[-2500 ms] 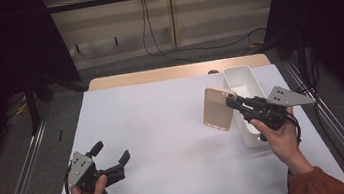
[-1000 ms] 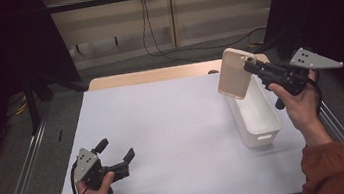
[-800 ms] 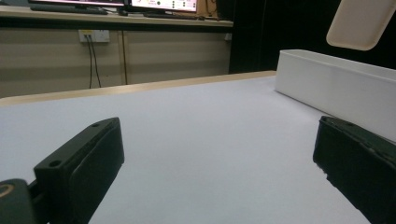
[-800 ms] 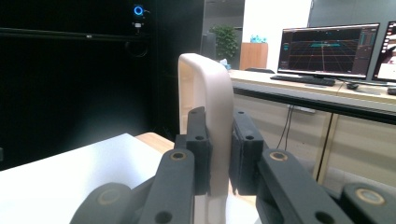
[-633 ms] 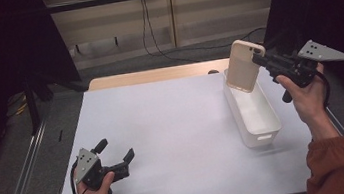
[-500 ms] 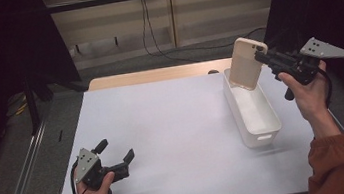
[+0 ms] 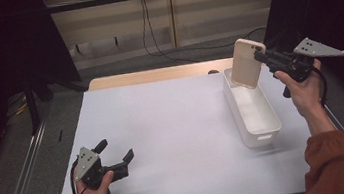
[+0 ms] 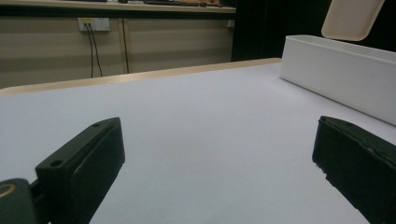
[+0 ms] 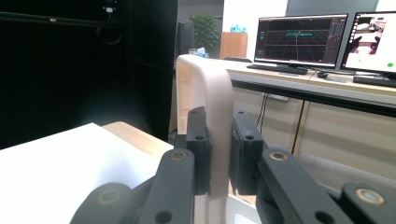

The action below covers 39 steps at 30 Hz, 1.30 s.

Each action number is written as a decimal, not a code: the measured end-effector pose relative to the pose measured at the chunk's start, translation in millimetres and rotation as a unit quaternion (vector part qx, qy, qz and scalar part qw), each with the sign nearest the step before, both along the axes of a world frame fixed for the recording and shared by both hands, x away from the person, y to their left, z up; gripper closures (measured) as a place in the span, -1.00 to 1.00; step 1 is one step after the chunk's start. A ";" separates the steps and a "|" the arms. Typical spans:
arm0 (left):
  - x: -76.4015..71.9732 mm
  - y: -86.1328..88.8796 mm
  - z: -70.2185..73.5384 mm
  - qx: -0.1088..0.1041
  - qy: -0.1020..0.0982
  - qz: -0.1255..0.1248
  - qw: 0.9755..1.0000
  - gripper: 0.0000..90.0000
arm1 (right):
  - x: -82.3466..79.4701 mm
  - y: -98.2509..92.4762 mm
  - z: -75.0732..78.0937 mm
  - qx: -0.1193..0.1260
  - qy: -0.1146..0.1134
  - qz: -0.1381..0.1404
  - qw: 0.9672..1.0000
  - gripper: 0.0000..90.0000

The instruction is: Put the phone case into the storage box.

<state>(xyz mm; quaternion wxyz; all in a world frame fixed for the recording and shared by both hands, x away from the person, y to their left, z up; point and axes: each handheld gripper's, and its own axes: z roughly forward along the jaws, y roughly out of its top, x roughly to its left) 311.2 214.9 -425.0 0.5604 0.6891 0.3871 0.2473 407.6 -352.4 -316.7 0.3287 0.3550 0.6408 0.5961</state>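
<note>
A beige phone case (image 7: pixel 248 63) hangs upright above the far end of a white rectangular bin (image 7: pixel 253 111). My right gripper (image 7: pixel 260 57) is shut on its right edge, held high in the person's hand. In the right gripper view the two pads clamp the case (image 9: pixel 210 107) edge-on, with my right gripper (image 9: pixel 219 154) pointing level. My left gripper (image 7: pixel 116 156) rests on the white table cover (image 7: pixel 164 128) at the near left, jaws wide apart with nothing between them. The left gripper view looks between those jaws (image 8: pixel 215 163) toward the bin (image 8: pixel 341 77) and the case (image 8: pixel 352 18) above it.
The wooden table edge (image 7: pixel 157 74) runs along the far side. Metal rails (image 7: pixel 23 172) flank the table. Monitors (image 9: pixel 299 39) on a desk stand behind the right gripper view. Dark curtains close both sides.
My right gripper has carried the case up and away from me, from beside the bin to above its far end. The left gripper has stayed put.
</note>
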 end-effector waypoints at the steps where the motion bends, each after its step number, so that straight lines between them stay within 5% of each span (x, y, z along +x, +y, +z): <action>1: 0.1 -0.2 0.1 0.000 0.000 0.000 1.000 -0.94 | 1.8 0.0 -1.2 0.000 0.000 -0.003 1.000 0.79; 39: 1.3 -5.1 -2.8 0.010 0.007 -0.001 1.000 -0.93 | 52.6 -11.8 -53.0 0.002 0.047 -0.016 0.999 0.79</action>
